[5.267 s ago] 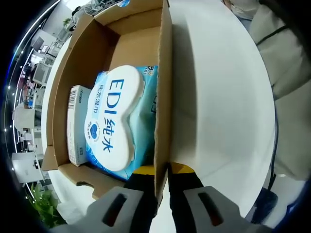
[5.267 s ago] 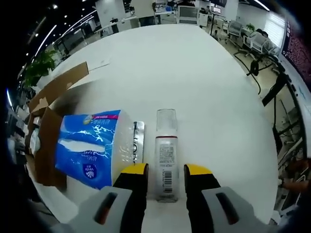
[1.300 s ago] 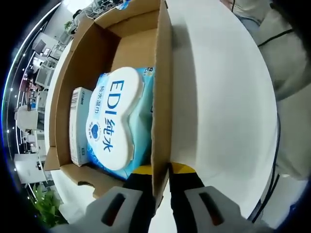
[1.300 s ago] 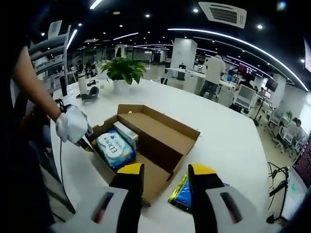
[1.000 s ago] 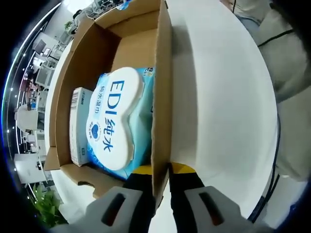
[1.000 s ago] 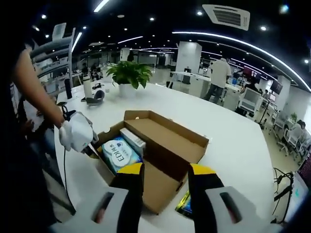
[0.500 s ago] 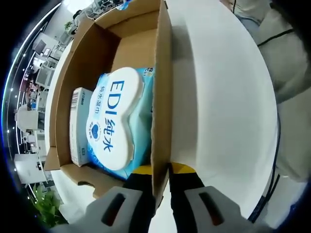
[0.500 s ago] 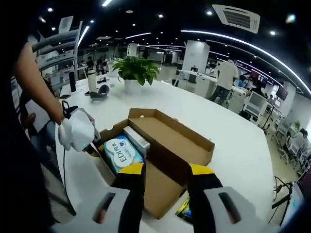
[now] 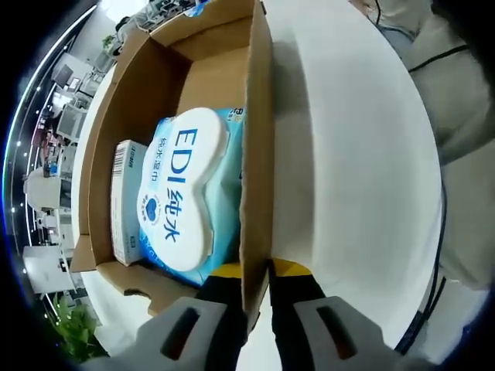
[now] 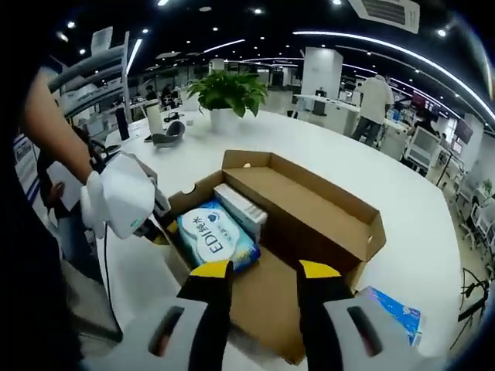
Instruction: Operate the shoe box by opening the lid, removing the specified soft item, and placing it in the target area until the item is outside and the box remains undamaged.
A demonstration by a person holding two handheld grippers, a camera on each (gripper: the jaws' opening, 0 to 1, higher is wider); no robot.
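Note:
The open cardboard shoe box (image 9: 166,93) holds a blue and white wet wipes pack (image 9: 182,189) marked EDI, with a small white carton (image 9: 124,197) beside it. My left gripper (image 9: 255,270) is shut on the box's side wall at its near corner. In the right gripper view the box (image 10: 309,209) lies at the centre with its lid (image 10: 263,309) folded flat toward me. The wipes pack (image 10: 215,236) and the carton (image 10: 240,207) lie inside. My right gripper (image 10: 263,277) hangs open above the lid, holding nothing. A gloved hand (image 10: 120,199) holds the left gripper (image 10: 157,220) at the box's left corner.
A blue packet (image 10: 390,308) lies on the white table (image 10: 402,201) to the right of the box. A potted plant (image 10: 228,93) and small items stand at the table's far end. A person's arm (image 10: 46,131) and body stand at the left. Office desks fill the background.
The right gripper's camera has come closer to the box, which now looks larger and more central. The left gripper still holds the box wall and has not moved.

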